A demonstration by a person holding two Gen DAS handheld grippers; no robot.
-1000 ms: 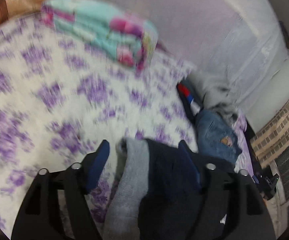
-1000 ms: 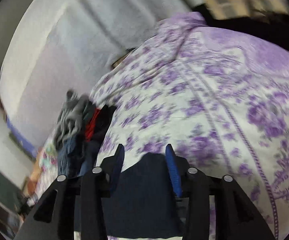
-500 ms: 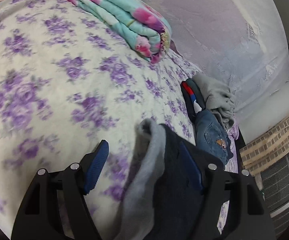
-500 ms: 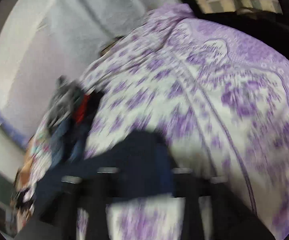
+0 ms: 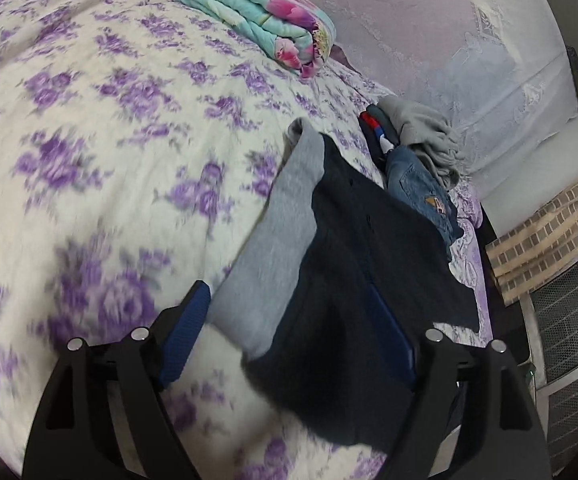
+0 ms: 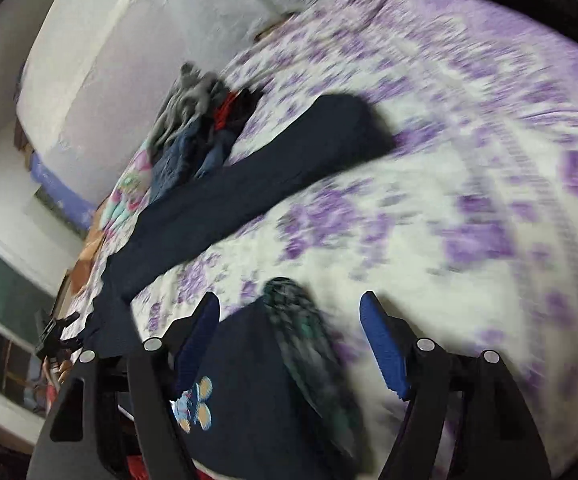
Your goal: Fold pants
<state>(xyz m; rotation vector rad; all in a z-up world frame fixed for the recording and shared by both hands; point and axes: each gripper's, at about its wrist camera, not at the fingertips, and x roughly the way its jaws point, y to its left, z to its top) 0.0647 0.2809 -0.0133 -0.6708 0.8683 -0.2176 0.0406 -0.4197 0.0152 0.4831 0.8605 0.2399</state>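
Dark navy pants (image 5: 353,248) with a grey inner side (image 5: 281,224) lie spread on the purple-flowered bed sheet (image 5: 109,120). My left gripper (image 5: 289,292) hangs low over their near end. Its jaws are opening, the cloth lies loose between them and drapes against the right pad (image 5: 393,336). In the right wrist view a long navy leg (image 6: 257,172) stretches across the bed. My right gripper (image 6: 289,298) has its jaws opening; navy cloth with a cartoon patch (image 6: 195,404) and a green patterned strip (image 6: 305,344) lies between the fingers, not pressed.
A folded turquoise and pink blanket (image 5: 249,12) lies at the far side of the bed. A pile of jeans and grey clothes (image 5: 421,172) sits by the wall, also visible as a clothes pile (image 6: 197,120). A fan grille (image 5: 569,340) stands beside the bed.
Both grippers have drawn back along the bed and widened. The right one has let go of the navy cloth. The pants now lie stretched out farther ahead of the fingers.
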